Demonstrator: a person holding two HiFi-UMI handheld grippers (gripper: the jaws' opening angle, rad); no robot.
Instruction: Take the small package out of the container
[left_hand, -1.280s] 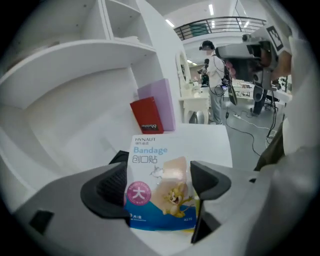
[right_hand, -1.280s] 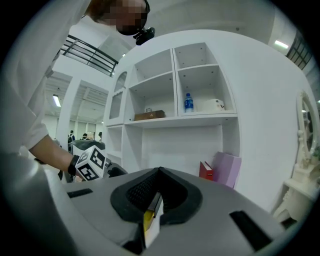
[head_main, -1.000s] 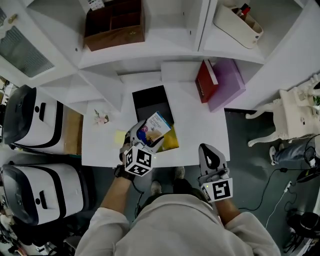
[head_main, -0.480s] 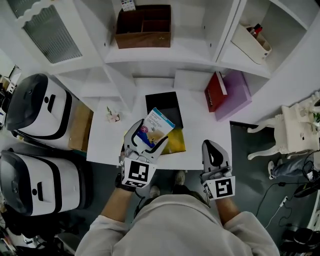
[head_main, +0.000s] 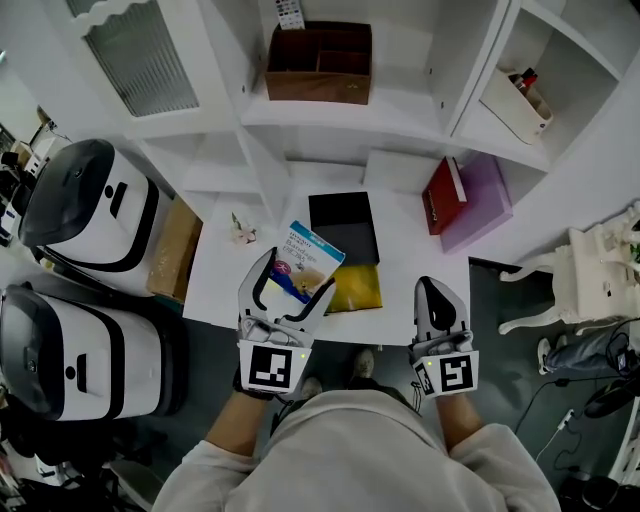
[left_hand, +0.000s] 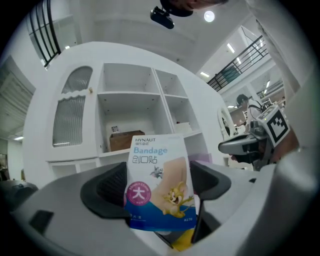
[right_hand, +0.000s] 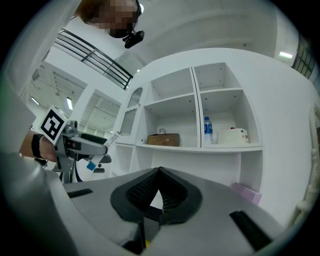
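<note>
My left gripper (head_main: 292, 284) is shut on the small package (head_main: 308, 262), a white and blue bandage packet with a cartoon print. It holds the packet upright above the front edge of the white table (head_main: 225, 285). The left gripper view shows the packet (left_hand: 160, 185) standing between the two dark pads (left_hand: 107, 189). Just right of it, a yellow pouch (head_main: 356, 289) lies flat on the table. My right gripper (head_main: 438, 303) hovers off the table's front right corner, shut and empty. In its own view the right gripper's (right_hand: 159, 192) jaws meet.
A black flat box (head_main: 343, 225) lies behind the pouch. A red book (head_main: 440, 195) and a purple box (head_main: 482, 198) lean at the back right. A brown wooden organizer (head_main: 320, 62) sits on the shelf above. Two white machines (head_main: 80, 200) stand at the left.
The left gripper has drawn the packet slightly left and back from the yellow pouch, toward the table's front edge. The right gripper has stayed shut in place. The head camera has shifted.
</note>
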